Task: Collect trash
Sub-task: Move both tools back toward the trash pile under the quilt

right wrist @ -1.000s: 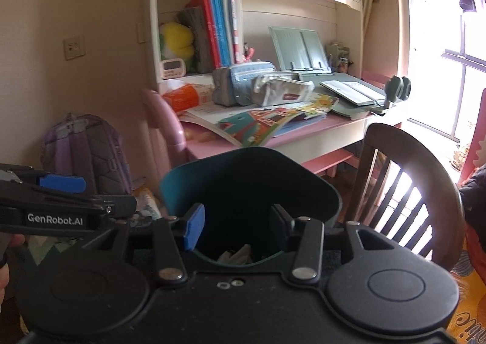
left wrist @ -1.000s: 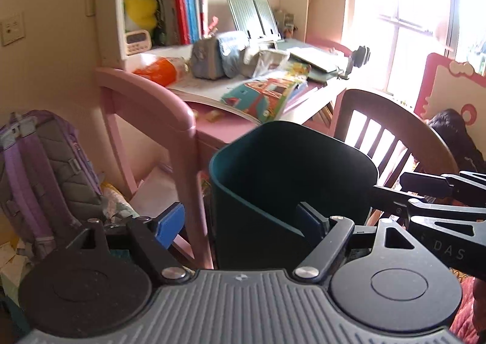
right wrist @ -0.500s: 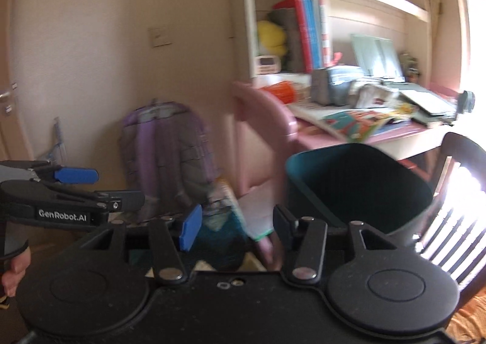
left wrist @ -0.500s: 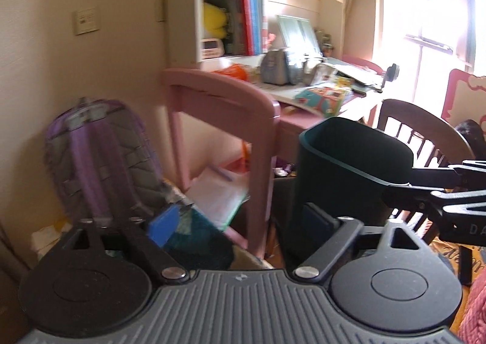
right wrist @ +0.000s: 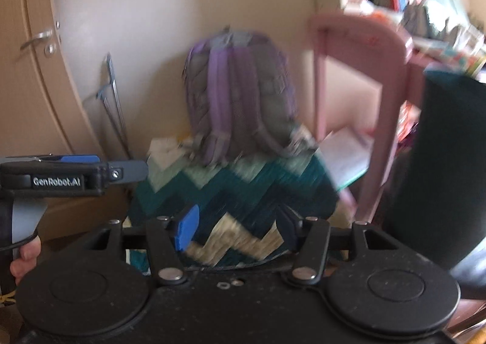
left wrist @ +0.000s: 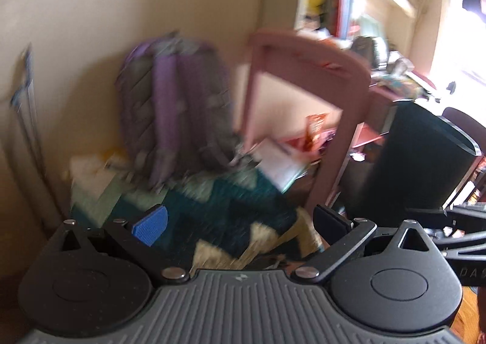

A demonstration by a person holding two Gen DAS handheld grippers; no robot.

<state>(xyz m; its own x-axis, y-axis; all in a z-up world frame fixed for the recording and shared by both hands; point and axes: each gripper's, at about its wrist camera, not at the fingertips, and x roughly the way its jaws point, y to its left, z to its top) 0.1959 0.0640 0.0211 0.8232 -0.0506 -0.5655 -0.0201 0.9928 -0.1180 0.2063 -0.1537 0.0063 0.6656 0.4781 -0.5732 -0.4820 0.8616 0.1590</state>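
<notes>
Both grippers empty, facing backpack [left wrist: 173, 107].
My left gripper [left wrist: 240, 227] & right gripper [right wrist: 237, 227] jaws opening, nothing between; bin [left wrist: 422, 161] at right.

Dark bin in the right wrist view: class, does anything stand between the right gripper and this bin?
Nothing visible does. The dark bin stands to the right of the right gripper, whose empty jaws are opening. The pink desk leg stands left of the bin and farther back, not in front. Zigzag-patterned fabric lies straight ahead.
</notes>
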